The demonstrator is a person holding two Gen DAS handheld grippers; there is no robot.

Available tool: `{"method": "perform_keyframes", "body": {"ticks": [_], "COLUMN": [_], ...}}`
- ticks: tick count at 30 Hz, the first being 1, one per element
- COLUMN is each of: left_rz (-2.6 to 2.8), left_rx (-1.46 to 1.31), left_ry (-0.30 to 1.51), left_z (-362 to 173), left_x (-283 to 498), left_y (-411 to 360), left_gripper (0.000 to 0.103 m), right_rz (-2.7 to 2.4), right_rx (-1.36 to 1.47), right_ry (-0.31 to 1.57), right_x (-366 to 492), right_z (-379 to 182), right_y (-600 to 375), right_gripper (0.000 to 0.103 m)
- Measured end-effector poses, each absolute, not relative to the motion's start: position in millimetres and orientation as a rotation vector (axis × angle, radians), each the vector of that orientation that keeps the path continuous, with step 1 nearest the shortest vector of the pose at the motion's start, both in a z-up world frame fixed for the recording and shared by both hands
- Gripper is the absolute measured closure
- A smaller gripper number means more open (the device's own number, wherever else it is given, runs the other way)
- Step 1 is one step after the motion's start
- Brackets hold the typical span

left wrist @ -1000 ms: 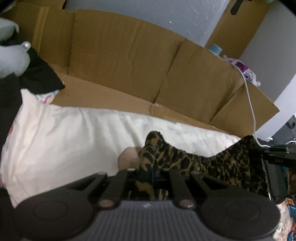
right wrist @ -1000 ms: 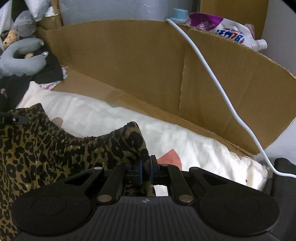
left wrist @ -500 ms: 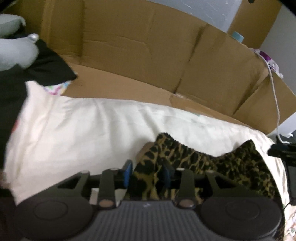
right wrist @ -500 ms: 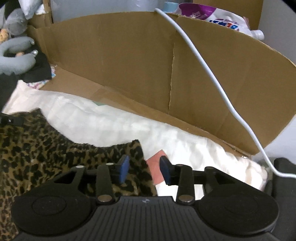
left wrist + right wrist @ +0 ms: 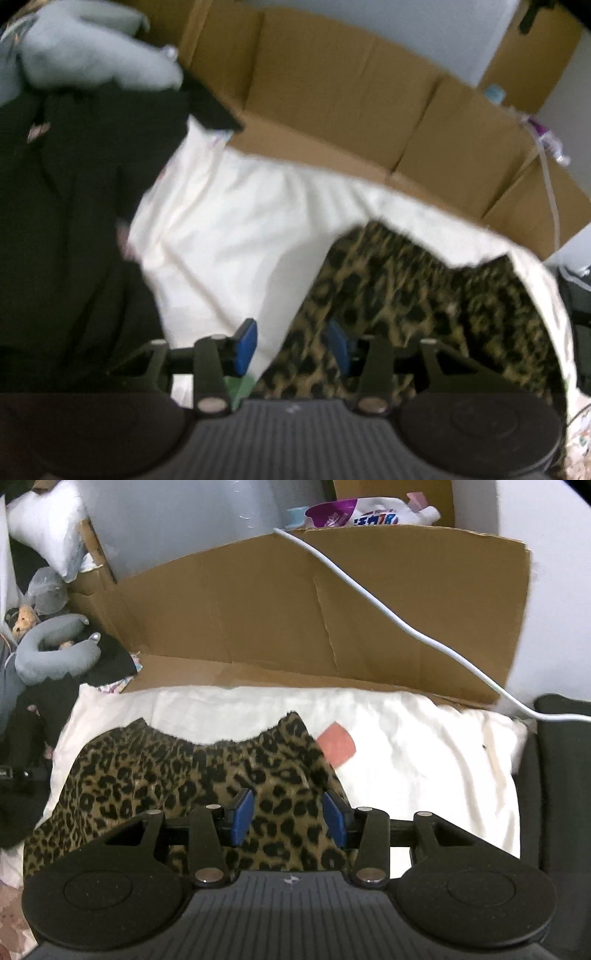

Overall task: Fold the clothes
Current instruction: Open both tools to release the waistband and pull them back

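Left wrist view, blurred: the left gripper (image 5: 291,345) has its jaws opening, blue pads (image 5: 245,345) apart, nothing pinched. The leopard garment (image 5: 424,295) lies on the white sheet (image 5: 236,236), its left edge running under the gap between the pads, the rest spreading to the right. Dark clothes (image 5: 66,221) are piled at the left with a grey pillow (image 5: 92,55) on top; cardboard (image 5: 351,103) stands along the far side.

Right wrist view, sharp: the right gripper (image 5: 290,818) is also opening its jaws, pads (image 5: 242,814) clear of the cloth. The garment (image 5: 184,775) lies spread on the sheet (image 5: 424,760) beneath and left of it, its wavy far edge toward the cardboard (image 5: 258,609). A pink patch (image 5: 338,744) shows just past its right corner. A white cable (image 5: 406,627) crosses the cardboard.

Judgement: a fold looks just laid down and both grippers are letting go. The next move likely calls for picking fresh edges or corners for another fold, and the far edge wants smoothing first.
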State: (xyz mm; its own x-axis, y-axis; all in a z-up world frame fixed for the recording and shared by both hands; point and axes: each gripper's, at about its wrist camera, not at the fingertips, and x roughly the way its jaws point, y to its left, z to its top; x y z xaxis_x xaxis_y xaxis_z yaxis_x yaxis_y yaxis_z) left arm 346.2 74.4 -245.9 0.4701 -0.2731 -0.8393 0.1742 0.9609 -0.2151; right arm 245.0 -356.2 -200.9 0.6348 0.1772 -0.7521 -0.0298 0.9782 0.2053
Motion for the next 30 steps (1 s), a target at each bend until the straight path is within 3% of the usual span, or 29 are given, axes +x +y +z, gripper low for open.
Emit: {"method": "perform_keyframes", "body": {"ticks": [12,30], "left_rz": [-0.212,-0.186], "left_rx": [-0.143,-0.101], "left_ry": [1.015,1.102], "left_z": [-218,-224], "left_x": [288,227], "left_y": [99,151], "left_gripper": [0.061,0.061], "right_rz": [0.076,-0.036], "right_rx": [0.166,0.286], "right_ry": [0.897,1.044], "right_x": [179,65], "right_z": [-158,-202], "right_y": [-374,-402], "right_gripper": [0.054,0.054]}}
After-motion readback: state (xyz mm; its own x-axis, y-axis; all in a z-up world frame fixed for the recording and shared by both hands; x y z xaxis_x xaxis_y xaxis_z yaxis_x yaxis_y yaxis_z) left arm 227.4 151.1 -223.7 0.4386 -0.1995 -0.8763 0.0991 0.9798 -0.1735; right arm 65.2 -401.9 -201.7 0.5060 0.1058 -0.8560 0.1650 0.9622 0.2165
